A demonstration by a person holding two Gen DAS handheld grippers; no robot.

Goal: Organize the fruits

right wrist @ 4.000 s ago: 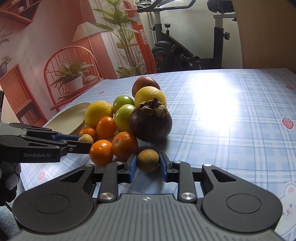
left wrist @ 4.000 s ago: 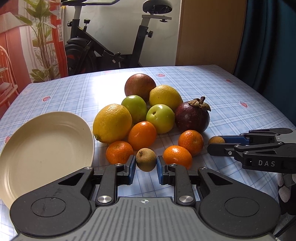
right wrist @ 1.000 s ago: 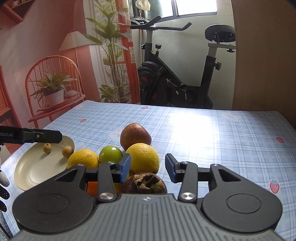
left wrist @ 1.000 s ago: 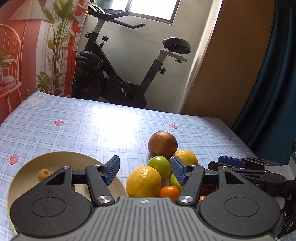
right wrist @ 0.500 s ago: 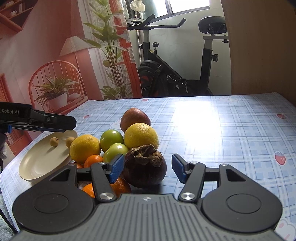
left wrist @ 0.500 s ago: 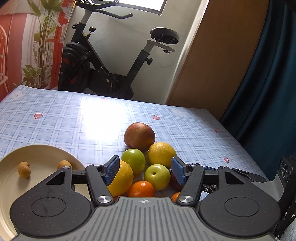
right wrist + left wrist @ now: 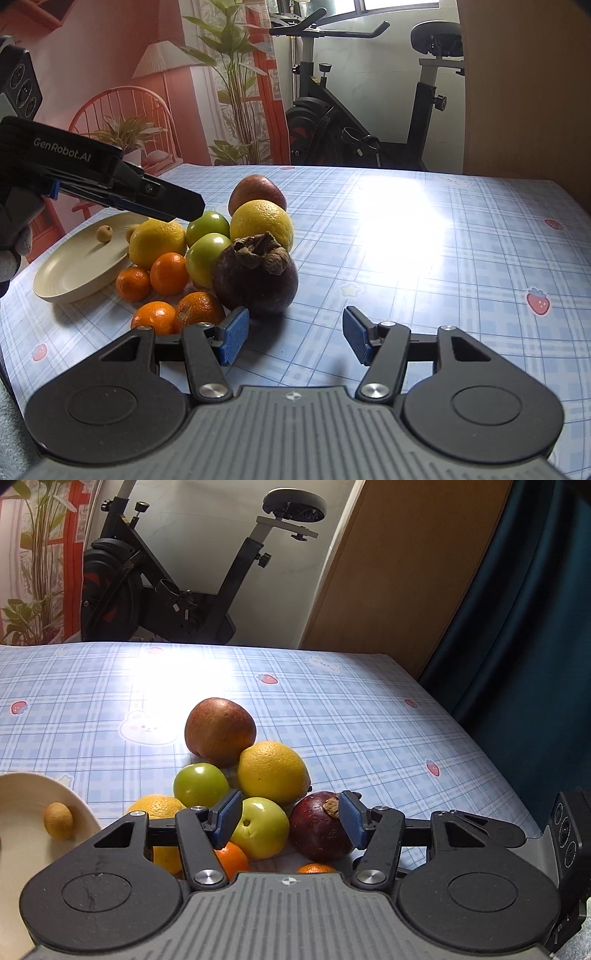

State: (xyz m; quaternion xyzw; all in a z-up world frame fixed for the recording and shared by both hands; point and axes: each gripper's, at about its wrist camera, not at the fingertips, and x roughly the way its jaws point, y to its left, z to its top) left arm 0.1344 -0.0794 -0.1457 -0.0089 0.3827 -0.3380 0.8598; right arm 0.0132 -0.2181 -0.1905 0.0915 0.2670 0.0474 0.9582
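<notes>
Sorting is mid-run: two small brown fruits are already lying on the plate [image 7: 74,273], the rest are still sitting in the pile just beside the plate. Both hands are coming in for the next pick.

Left gripper [image 7: 290,821] is hanging over the pile, jaws closing but clamping nothing yet. A green fruit [image 7: 260,827] and the mangosteen [image 7: 319,827] are showing in the gap, well below the pads as far as I can tell.

Right gripper [image 7: 291,339] is sitting empty and spread, with bare tablecloth [image 7: 443,258] between its pads. The mangosteen [image 7: 256,273] is lying just ahead of its left pad, on the pile's far side from the plate.

Next move, my guess: each gripper is needing to centre on one fruit and drop lower before squeezing. The mangosteen is wide (may not fit the current gap) and is leaning on its neighbours, so pulling it could roll the oranges [image 7: 170,273].

Hard to read:
- Left view is cutting the plate [image 7: 22,797] off at the frame edge; only one brown fruit [image 7: 58,820] is showing there.
- Left gripper body is hiding most of the oranges.
- In the right view, the second brown fruit is sitting half behind the lemon [image 7: 157,243].
- Which fruit the left is targeting: can't tell.
</notes>
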